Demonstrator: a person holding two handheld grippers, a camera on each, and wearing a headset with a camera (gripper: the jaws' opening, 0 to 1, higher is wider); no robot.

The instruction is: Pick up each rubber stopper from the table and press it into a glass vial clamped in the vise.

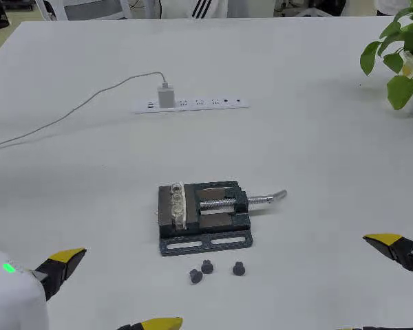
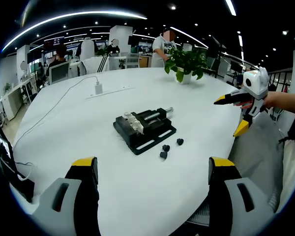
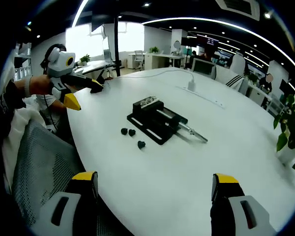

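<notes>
On a white table [image 1: 296,151], vise [image 1: 204,216], power strip [image 1: 191,104], office [image 3: 152,44] beyond

no readable text or numbers, any markings on the vise [image 1: 205,218] and power strip [image 1: 193,104] too small to tell

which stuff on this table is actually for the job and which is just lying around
For the job: three rubber stoppers, glass vials, vise, open left gripper, open right gripper.
Lying about: power strip, plugged-in charger, potted plant.
</notes>
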